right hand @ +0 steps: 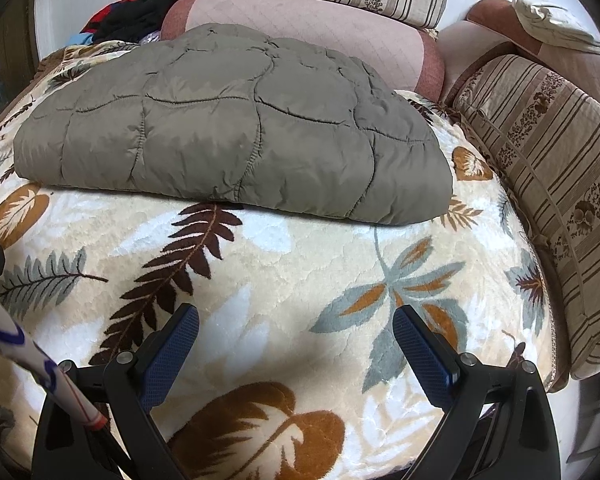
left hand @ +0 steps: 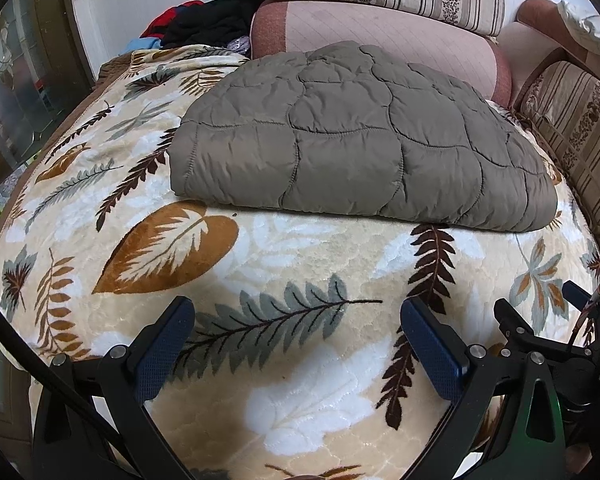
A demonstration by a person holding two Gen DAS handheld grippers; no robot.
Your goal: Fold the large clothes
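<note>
Both the left claw [left hand: 296, 320] and right claw [right hand: 296, 328] hover agape, the folded olive quilted puffer garment [left hand: 352, 140] lying crosswise ahead, equally near both.

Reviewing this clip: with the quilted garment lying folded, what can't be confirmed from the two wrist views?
- Olive quilted garment: sleeves, collar and underside are hidden inside the fold in both views, so the garment type is unclear.
- Dark clothes pile: in the left wrist view, single items are too small and bunched.
- Far bed edge: hidden behind the pink bolster in the right wrist view.
</note>
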